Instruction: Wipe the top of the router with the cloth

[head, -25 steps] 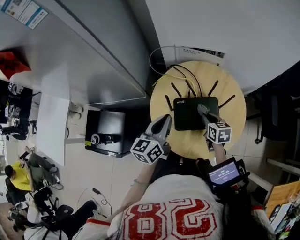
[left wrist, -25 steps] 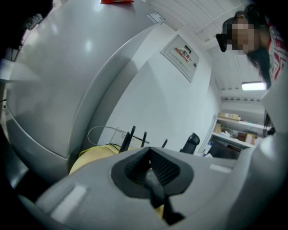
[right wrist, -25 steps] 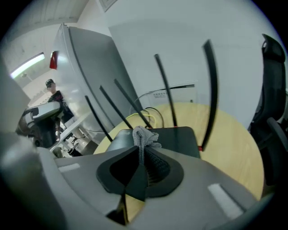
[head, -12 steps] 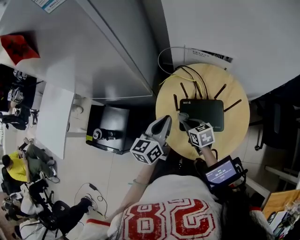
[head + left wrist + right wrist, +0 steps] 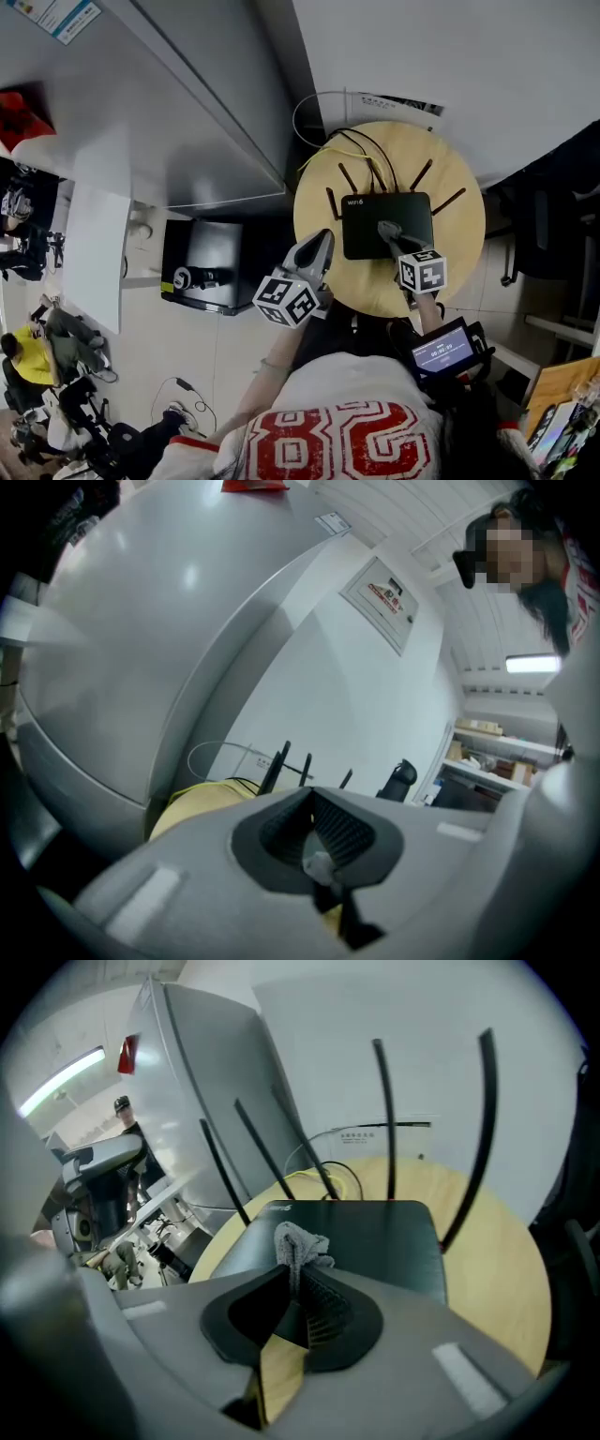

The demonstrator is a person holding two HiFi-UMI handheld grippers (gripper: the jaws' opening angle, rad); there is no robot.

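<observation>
Far out at 9 o'clock from the round wooden worktop (image 5: 452,255), a black case (image 5: 202,267) sits on the floor. Nearer in, my left hand-held gripper (image 5: 321,240) hangs at the worktop's 8 o'clock edge and points toward 1 o'clock. It is apart from the router. In the left gripper view this hand-held gripper (image 5: 319,857) is clenched, jaws together with nothing between them, and the worktop's yellow edge shows just past them.

The black router (image 5: 361,234) lies flat near the worktop's centre, a little toward 12 o'clock. Its four thin antennas (image 5: 348,178) stand along the 12 o'clock side. Yellow and black cables (image 5: 361,145) run off that side too.

My right hand-held gripper (image 5: 386,228) reaches in from 5 o'clock, its tips over the middle of the router's top. In the right gripper view the router (image 5: 384,1237) fills the ground ahead, with the worktop (image 5: 502,1269) around it. There the right hand-held gripper (image 5: 292,1288) is grasping the grey cloth (image 5: 298,1239), which bunches out from between the jaws. The bunch lies over the router's top; it looks to be touching, though I cannot be sure.

At 5 o'clock, below the worktop's edge, a small lit screen (image 5: 441,349) sits by my right arm.
</observation>
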